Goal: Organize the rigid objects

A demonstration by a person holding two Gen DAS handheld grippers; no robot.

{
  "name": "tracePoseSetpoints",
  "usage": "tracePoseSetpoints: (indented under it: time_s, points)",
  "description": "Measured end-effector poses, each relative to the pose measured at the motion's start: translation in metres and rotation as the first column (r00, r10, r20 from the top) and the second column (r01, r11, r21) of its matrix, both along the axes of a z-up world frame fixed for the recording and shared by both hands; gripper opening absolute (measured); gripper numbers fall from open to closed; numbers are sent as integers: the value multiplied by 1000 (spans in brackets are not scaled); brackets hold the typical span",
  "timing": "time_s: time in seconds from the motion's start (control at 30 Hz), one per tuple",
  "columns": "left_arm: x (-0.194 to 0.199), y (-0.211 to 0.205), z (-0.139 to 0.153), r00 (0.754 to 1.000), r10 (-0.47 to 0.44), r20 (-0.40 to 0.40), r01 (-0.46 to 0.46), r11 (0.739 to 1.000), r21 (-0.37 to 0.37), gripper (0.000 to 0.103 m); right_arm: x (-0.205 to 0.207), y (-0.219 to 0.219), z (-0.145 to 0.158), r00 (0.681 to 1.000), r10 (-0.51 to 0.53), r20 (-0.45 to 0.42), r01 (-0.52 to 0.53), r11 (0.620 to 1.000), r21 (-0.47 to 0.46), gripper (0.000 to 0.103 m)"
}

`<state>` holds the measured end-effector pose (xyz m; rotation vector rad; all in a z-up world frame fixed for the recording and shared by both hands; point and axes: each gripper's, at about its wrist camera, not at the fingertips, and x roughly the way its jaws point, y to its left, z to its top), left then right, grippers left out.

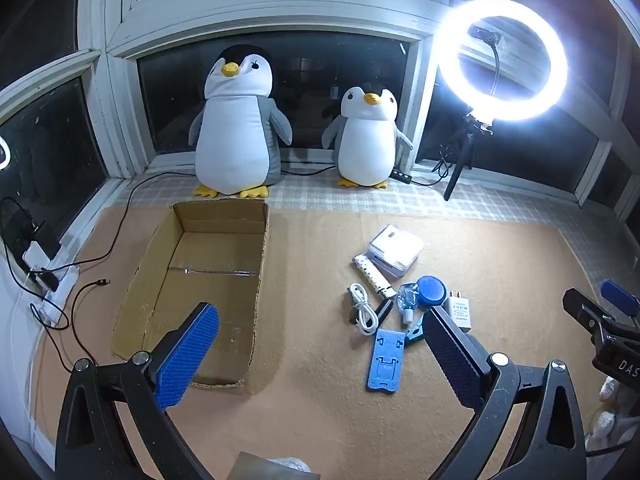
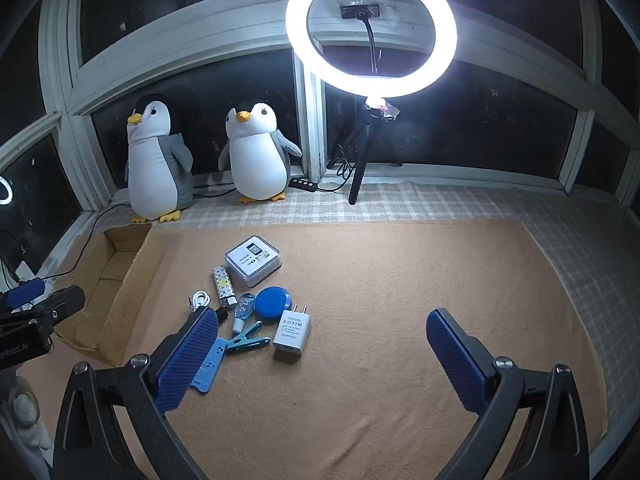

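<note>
- Hovering above an orange mat, two grippers, both tilted downward; left gripper has its jaws spread wide, nothing between the pads.
- Right gripper likewise spread wide, pinching nothing; its left finger overlaps the edge of the clutter in its own view.
- One cardboard box, open-topped, nothing visible inside, lying on the mat to the left of the clutter.
- One cluster of small items on the mat, right of the box, apart from it:
- one clear case with a white insert, farthest back;
- one patterned lighter, just beside the case;
- one coiled white cable;
- one round blue tin;
- one white wall charger, prongs pointing away;
- one teal clip;
- one blue phone stand, lying flat, nearest the left gripper;
- one small clear blue-tinted item, unidentifiable.
- Two plush penguins on the window ledge: larger, smaller.
- One ring light, lit, on a tripod.
</note>
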<state>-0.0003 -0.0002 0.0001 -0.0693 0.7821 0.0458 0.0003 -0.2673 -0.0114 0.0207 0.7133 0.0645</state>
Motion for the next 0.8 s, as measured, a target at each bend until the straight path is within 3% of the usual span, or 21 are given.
tracePoseSetpoints:
  time_s: [0.8]
  points:
    - [0,-1,4,1000,-6,5,6,1000,-17,103,1,0,-1,1000,-1,-1,1,1000,-5,103]
